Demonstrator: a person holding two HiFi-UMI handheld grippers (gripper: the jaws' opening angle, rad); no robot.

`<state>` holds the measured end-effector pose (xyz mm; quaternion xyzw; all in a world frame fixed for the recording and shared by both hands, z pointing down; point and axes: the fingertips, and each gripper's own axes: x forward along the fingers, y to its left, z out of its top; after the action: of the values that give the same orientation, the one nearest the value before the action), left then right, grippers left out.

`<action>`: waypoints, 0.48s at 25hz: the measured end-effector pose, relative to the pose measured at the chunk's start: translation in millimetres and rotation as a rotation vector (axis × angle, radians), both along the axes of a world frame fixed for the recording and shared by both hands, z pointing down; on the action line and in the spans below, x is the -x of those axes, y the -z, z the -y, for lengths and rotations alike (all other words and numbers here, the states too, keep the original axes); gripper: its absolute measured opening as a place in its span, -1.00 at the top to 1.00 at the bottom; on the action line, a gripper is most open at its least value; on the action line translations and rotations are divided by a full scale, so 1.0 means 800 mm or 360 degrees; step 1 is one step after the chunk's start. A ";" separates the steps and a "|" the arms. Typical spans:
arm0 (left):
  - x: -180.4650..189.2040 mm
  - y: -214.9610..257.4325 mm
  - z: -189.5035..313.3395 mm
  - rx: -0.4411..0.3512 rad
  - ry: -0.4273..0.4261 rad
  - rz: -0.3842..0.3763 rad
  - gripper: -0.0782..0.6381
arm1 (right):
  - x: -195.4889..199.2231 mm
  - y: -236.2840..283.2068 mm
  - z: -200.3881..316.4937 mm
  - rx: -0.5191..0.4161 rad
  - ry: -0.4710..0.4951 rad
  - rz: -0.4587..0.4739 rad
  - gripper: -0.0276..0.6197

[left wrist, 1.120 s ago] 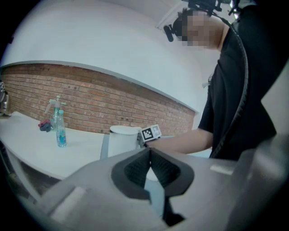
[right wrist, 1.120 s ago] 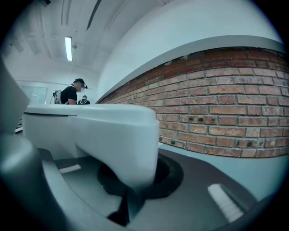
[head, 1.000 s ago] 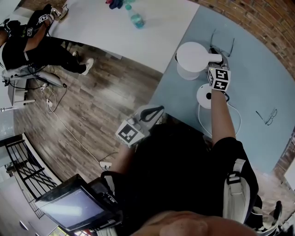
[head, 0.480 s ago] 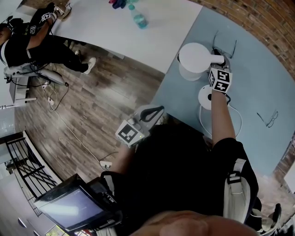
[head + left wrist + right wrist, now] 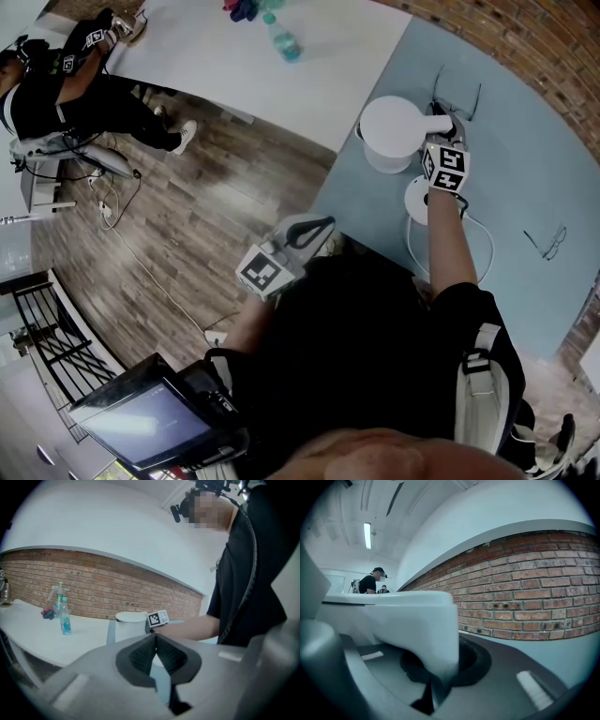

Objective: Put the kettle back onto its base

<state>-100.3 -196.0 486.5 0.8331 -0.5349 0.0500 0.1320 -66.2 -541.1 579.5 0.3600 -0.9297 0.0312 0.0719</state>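
- Your right gripper (image 5: 447, 131) is clamped on the kettle (image 5: 392, 129) by its handle (image 5: 417, 620). The jaws have just been opening a little, yet the handle sits pinched between the pads.
- The kettle is not home yet. It sits over the pale blue tabletop (image 5: 375, 206) by the left edge, just beyond the base (image 5: 414, 199). The base lies between it and the near edge.
- So the grasp looks done. The carry over the base and the set-down are left, by my reading. I can't tell whether the kettle is off the surface.
- Your left gripper (image 5: 155, 639) hangs back off the near edge, jaws closed tip to tip on nothing.
- The kettle is a smooth, matte white cylinder with a flat lid and a squared, blocky handle.
- The base is a low white disc, and its thin white cord (image 5: 410, 246) loops toward the near edge.
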 end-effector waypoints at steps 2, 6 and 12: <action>-0.002 0.001 0.000 0.0010 -0.0010 -0.0008 0.78 | 0.000 0.002 -0.002 0.0011 0.0000 0.0022 0.81; -0.003 0.004 0.001 0.0029 -0.0023 -0.0021 0.78 | -0.003 0.014 -0.005 0.0017 -0.0002 0.0077 0.80; -0.005 0.007 0.003 -0.0039 -0.0074 -0.0009 0.78 | -0.013 0.037 -0.006 0.0004 -0.0026 0.0115 0.78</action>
<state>-96.5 -198.1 481.1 0.8469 -0.5157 0.0442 0.1219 -55.5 -536.1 550.1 0.3662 -0.9286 0.0459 0.0385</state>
